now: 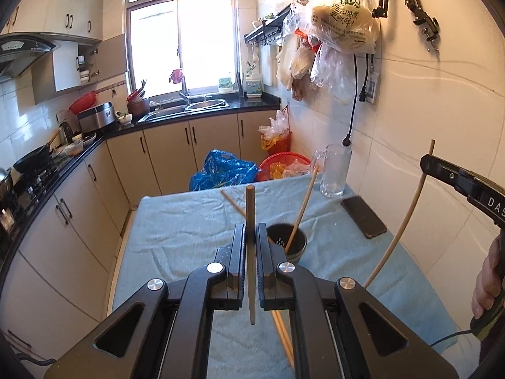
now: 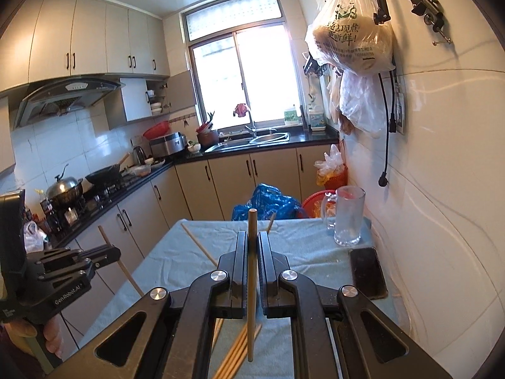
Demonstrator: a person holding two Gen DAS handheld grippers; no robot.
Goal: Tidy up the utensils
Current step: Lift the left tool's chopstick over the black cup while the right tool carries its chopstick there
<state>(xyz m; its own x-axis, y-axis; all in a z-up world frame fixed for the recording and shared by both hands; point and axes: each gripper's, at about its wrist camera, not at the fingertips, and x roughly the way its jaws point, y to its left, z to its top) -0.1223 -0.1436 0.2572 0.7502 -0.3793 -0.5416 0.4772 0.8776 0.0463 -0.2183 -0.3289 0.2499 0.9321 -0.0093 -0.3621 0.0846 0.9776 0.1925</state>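
The left gripper [image 1: 251,237] is clamped on a chopstick [image 1: 250,221] just left of the cup [image 1: 292,246]. The right gripper [image 2: 252,246] pinches a second chopstick [image 2: 252,284] above the blue cloth [image 2: 300,246].

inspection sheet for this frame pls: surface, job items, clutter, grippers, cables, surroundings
Surface: table under a light blue towel, wrinkled.
Job's things: dark holder cup with one chopstick leaning in it; loose chopsticks on the towel.
Clutter: glass mug; phone by the wall.
Grippers: left gripper shut on a chopstick; right gripper shut on a chopstick.
Cables: black power cord hanging on the wall.
Surroundings: kitchen counter, sink, window, hanging plastic bags.
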